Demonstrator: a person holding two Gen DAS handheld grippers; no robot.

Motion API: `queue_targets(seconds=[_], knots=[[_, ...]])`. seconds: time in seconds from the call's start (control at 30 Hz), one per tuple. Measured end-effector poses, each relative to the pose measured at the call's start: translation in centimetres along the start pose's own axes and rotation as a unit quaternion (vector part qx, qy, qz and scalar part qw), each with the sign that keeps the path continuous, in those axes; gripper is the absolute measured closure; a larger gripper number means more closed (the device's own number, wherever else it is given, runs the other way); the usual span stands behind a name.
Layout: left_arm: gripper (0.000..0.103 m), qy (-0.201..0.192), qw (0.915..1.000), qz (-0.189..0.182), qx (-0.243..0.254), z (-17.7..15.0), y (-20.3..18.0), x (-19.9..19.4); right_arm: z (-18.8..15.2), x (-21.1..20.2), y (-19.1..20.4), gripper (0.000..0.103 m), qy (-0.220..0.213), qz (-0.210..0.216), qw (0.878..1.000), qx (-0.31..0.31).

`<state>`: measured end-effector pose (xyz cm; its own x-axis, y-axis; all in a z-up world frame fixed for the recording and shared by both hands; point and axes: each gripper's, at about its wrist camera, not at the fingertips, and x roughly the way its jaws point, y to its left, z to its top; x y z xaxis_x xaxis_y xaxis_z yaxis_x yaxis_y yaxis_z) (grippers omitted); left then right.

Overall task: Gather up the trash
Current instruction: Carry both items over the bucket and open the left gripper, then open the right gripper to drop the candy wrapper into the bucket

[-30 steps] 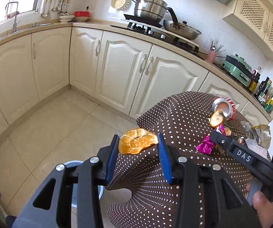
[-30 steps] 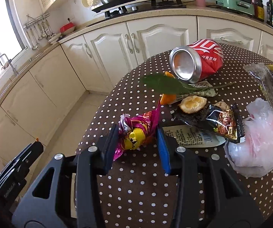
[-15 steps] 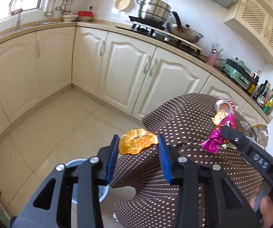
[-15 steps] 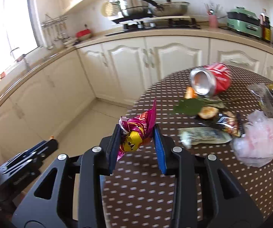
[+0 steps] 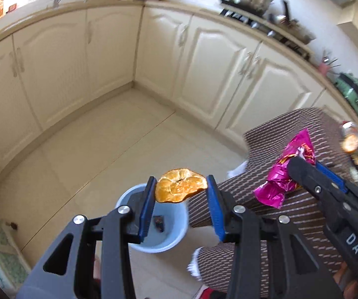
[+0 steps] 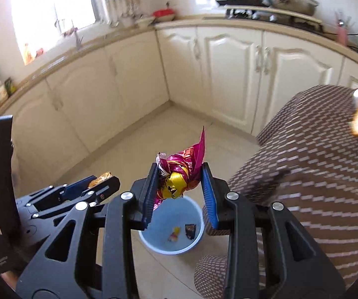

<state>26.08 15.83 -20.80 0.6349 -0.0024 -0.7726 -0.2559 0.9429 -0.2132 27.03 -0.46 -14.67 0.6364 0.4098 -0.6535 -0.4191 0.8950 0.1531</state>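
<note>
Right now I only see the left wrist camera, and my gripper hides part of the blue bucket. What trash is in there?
Observer: The right wrist view shows inside the blue bucket: a yellow scrap beside a dark wrapper.
Operator: Is the pink wrapper over the bucket?
Observer: In that view the pink wrapper, clamped in the right gripper, hangs just above the bucket's far rim.
Operator: And my orange peel?
Observer: There, the left gripper with the orange peel appears left of the bucket, not over it.
</note>
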Motion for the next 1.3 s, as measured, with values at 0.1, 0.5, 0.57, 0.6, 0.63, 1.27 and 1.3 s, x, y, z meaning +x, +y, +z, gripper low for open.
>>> queue_targets(seconds=[0.1,0.5,0.57,0.6,0.63,1.27,1.3], knots=[[0.063,0.031,0.9994,0.011,-0.01,-0.2,1.9,2.6,-1.1,2.7,0.7,0.069,0.021,0.002,1.0,-0.006],[0.059,0.076,0.9968,0.018,-0.017,0.4,3.7,9.0,-3.0,9.7,0.5,0.069,0.06,-0.007,0.998,0.004],[0.048,0.08,0.9965,0.018,-0.015,0.4,3.4,9.4,-3.1,10.3,0.3,0.069,0.065,-0.005,0.998,0.007],[0.047,0.078,0.9965,0.023,-0.015,0.4,3.4,9.6,-3.0,10.7,0.3,0.069,0.067,-0.006,0.998,0.009],[0.047,0.08,0.9964,0.024,-0.015,0.3,3.5,9.7,-3.1,11.0,0.3,0.069,0.07,-0.005,0.998,0.01],[0.047,0.084,0.9946,0.044,-0.042,-0.5,6.1,9.7,-3.2,13.9,0.9,0.069,0.091,0.024,0.995,0.013],[0.047,0.083,0.9946,0.046,-0.043,-0.5,6.2,9.6,-3.2,14.0,1.0,0.069,0.09,0.026,0.996,0.013]])
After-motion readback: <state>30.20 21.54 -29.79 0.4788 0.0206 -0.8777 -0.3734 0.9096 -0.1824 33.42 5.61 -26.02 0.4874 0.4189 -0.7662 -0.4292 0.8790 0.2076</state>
